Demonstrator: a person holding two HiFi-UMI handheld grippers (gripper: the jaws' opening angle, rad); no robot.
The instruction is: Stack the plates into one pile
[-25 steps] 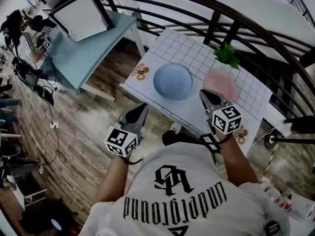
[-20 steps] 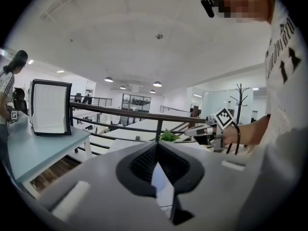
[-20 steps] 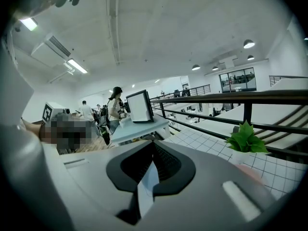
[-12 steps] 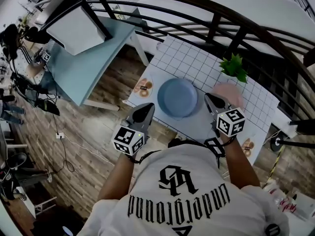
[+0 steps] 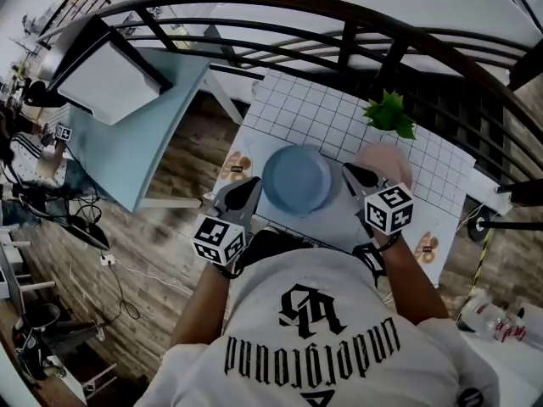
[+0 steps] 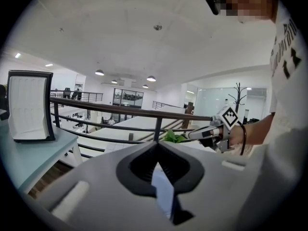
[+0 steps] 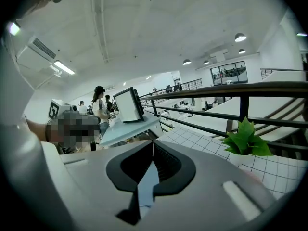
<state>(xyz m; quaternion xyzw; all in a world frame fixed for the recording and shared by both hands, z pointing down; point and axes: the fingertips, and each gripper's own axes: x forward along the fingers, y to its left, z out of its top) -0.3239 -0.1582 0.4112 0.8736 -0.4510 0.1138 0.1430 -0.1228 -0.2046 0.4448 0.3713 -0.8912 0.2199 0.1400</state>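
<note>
A blue plate (image 5: 297,179) lies in the middle of the white grid-patterned table (image 5: 310,108). A pink plate (image 5: 389,161) lies to its right, its near edge hidden behind my right gripper. My left gripper (image 5: 252,183) hovers at the table's near edge, just left of the blue plate, with its jaws shut and empty (image 6: 157,143). The right gripper (image 5: 347,169) points between the two plates, close to the pink one's left rim. Its jaws are shut with nothing in them (image 7: 153,142). In the left gripper view the right gripper (image 6: 191,135) shows ahead, next to the plant.
A green potted plant (image 5: 390,113) stands at the table's far side, right behind the pink plate. A dark railing (image 5: 339,25) curves behind the table. A teal table (image 5: 144,125) carrying a framed white board (image 5: 110,81) stands to the left. Small round stickers (image 5: 238,167) lie at the table's corners.
Both grippers have moved forward to the table: the left one from over the floor up to the blue plate's left side, the right one a little towards the pink plate.
</note>
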